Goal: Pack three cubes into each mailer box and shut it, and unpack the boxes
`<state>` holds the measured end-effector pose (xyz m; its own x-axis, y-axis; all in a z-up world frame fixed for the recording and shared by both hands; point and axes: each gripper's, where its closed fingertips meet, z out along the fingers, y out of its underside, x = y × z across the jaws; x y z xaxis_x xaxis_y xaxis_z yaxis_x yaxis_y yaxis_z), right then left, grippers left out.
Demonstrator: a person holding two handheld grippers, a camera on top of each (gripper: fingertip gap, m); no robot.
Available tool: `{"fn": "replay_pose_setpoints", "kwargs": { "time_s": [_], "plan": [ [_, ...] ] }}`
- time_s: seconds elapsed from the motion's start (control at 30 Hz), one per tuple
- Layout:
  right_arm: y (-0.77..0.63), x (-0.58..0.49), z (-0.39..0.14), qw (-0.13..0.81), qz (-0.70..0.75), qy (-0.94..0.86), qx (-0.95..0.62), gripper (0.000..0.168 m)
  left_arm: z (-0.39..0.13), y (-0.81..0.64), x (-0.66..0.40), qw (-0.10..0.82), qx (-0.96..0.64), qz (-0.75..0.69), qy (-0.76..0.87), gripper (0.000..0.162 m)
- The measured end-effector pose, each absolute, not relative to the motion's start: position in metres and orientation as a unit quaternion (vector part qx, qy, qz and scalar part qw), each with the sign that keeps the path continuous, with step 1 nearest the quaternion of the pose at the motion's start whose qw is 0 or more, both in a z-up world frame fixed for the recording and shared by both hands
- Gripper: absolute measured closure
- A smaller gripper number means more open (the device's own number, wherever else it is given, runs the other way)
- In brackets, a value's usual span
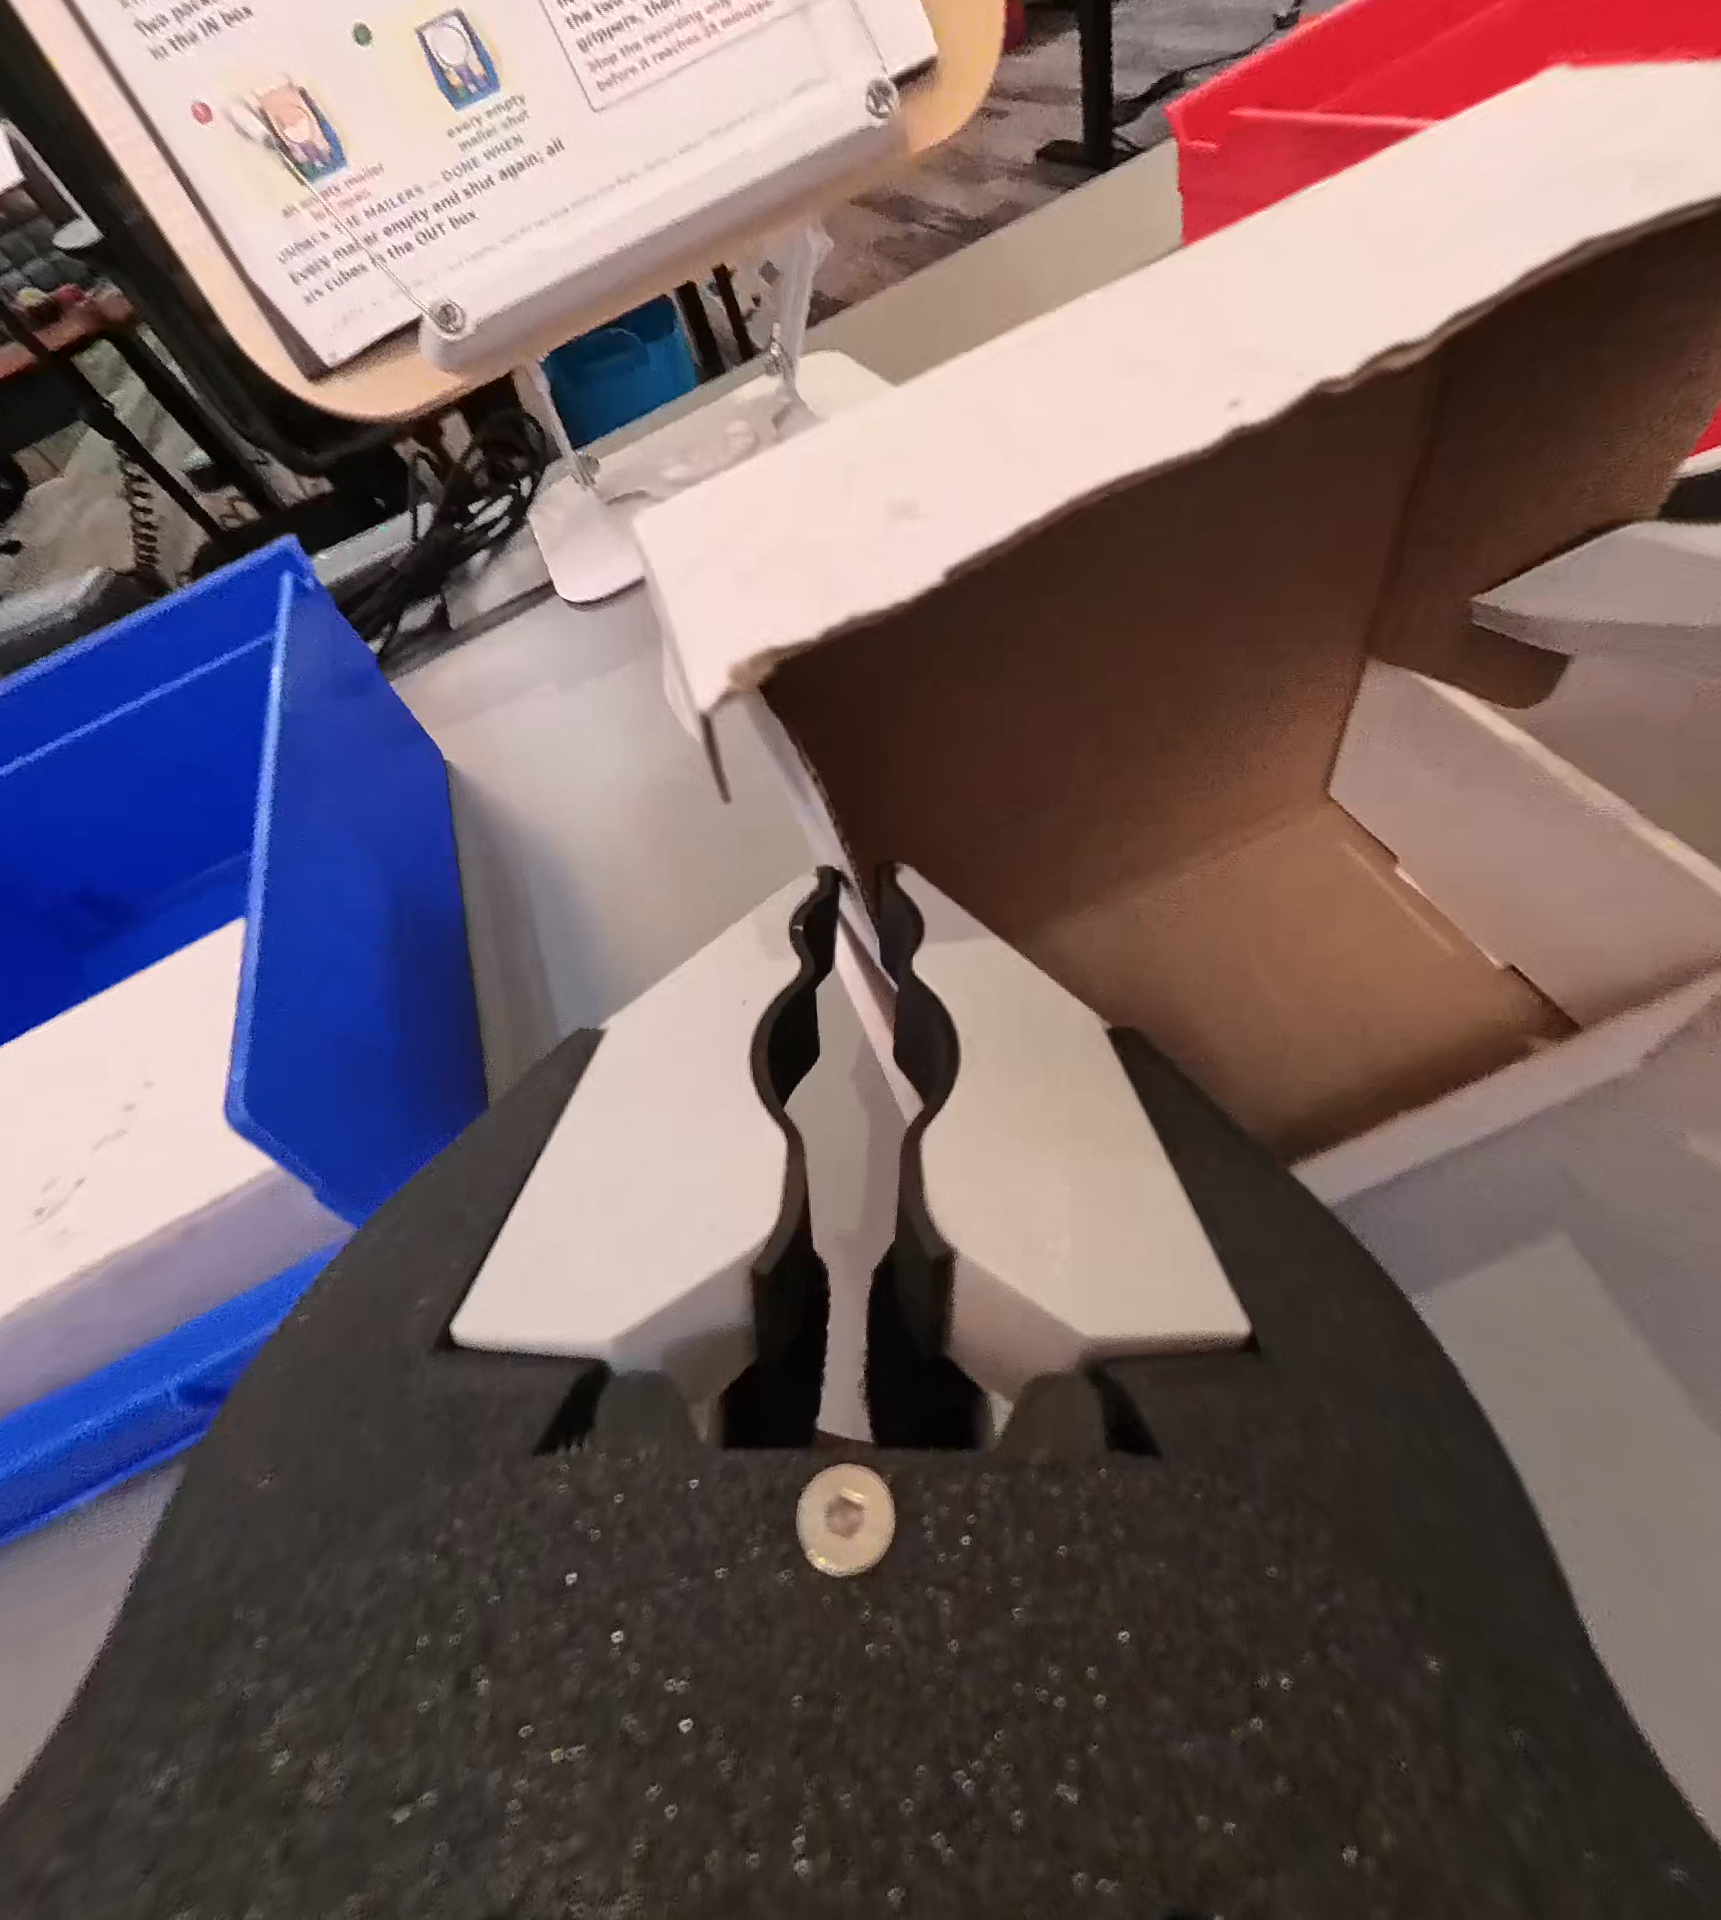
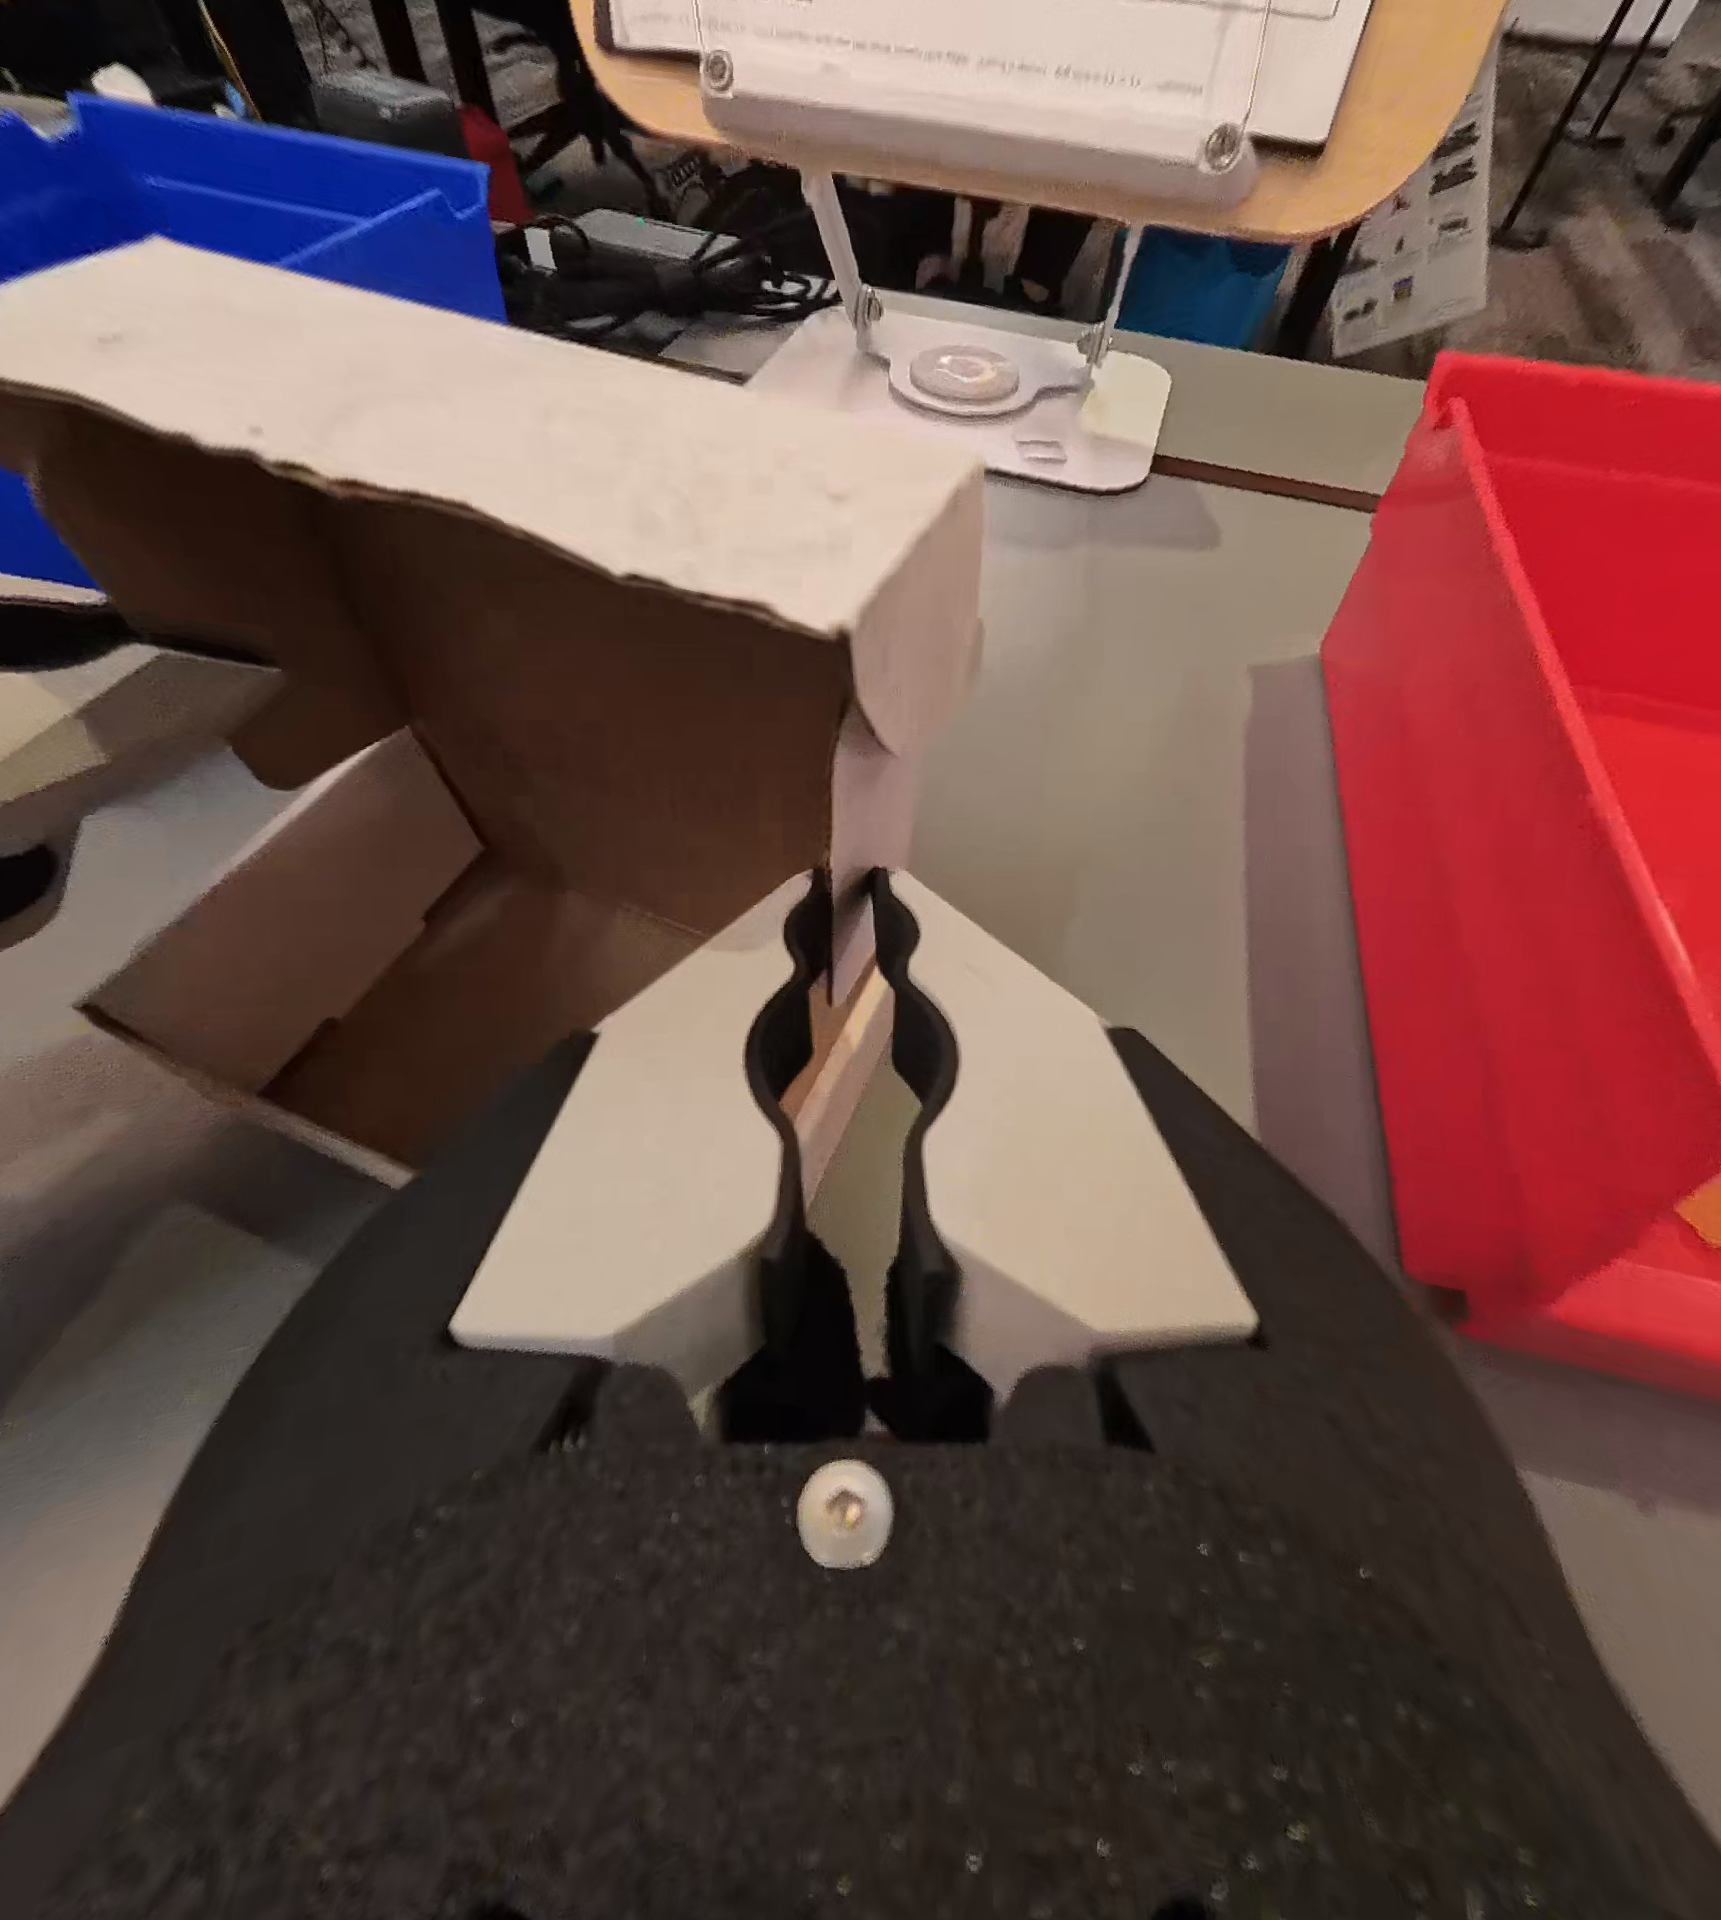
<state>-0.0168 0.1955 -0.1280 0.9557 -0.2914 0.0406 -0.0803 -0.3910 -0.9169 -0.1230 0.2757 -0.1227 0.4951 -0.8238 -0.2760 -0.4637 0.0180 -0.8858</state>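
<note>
Between the blue bin [image 1: 212, 831] and red bin [image 2: 1583, 831] sits the open mailer box [image 1: 1355, 935]. The left gripper [image 1: 858, 894] and right gripper [image 2: 851, 894] each pinch a lid side flap. The light, bendable cardboard is probably best held near the folds.

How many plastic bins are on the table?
2. The blue bin sits left of the open mailer box; the red bin sits to its right. Others may lie out of view.
</note>
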Motion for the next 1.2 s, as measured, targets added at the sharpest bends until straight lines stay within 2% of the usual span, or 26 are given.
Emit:
{"fn": "replay_pose_setpoints", "kwargs": {
  "time_s": [0.1,0.33,0.57,0.63,0.7,0.8,0.9,1.13,1.2],
  "plan": [
    [0.189,-0.022,-0.135,0.524,-0.127,0.1,-0.836,0.161,-0.129,0.263,-0.132,0.522,-0.677,-0.167,0.492,0.157],
    [0.187,-0.03,-0.155,0.489,-0.054,0.12,-0.862,0.159,-0.148,0.255,-0.136,0.5,-0.668,-0.141,0.532,0.156],
    [0.209,-0.018,-0.163,0.468,-0.059,0.102,-0.876,0.16,-0.16,0.271,-0.127,0.498,-0.665,-0.134,0.54,0.157],
    [0.205,-0.019,-0.161,0.476,-0.048,0.1,-0.872,0.154,-0.162,0.268,-0.134,0.495,-0.67,-0.134,0.537,0.132],
    [0.194,-0.026,-0.161,0.48,-0.033,0.089,-0.872,0.147,-0.16,0.265,-0.144,0.508,-0.669,-0.13,0.527,0.118],
    [0.178,-0.023,-0.151,0.487,-0.063,0.054,-0.87,0.136,-0.137,0.263,-0.147,0.54,-0.658,-0.141,0.506,0.111],
    [0.163,-0.029,-0.144,0.499,-0.059,0.016,-0.865,0.136,-0.117,0.257,-0.145,0.57,-0.634,-0.146,0.502,0.108],
    [0.158,-0.018,-0.116,0.544,-0.147,-0.014,-0.826,0.137,-0.104,0.263,-0.135,0.596,-0.61,-0.136,0.504,0.116],
    [0.161,-0.019,-0.112,0.55,-0.161,-0.031,-0.819,0.146,-0.103,0.261,-0.129,0.593,-0.601,-0.146,0.515,0.139]
  ]
}}
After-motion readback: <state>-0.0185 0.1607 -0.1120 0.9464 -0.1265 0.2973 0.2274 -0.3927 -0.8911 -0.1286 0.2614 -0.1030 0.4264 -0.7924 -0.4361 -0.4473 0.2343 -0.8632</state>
